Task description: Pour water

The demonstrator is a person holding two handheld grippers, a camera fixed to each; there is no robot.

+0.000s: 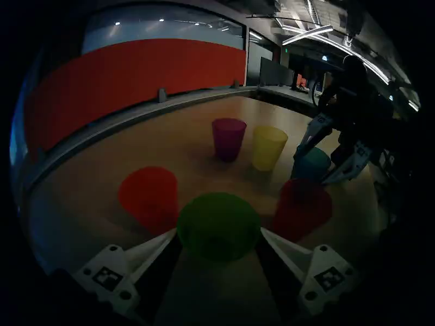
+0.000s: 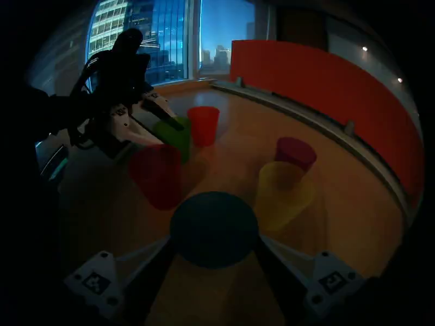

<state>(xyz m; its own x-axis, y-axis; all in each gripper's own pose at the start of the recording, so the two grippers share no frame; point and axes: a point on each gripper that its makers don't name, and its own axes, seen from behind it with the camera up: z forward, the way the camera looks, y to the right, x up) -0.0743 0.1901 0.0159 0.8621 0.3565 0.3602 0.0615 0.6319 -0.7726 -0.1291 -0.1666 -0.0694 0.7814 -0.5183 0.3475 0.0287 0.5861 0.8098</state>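
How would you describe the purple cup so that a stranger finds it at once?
Find the long red wall panel along the wooden table. In front of it, the purple cup stands beside the yellow cup. No other cup is purple.

White tongs (image 1: 219,234), black square markers (image 1: 107,277)
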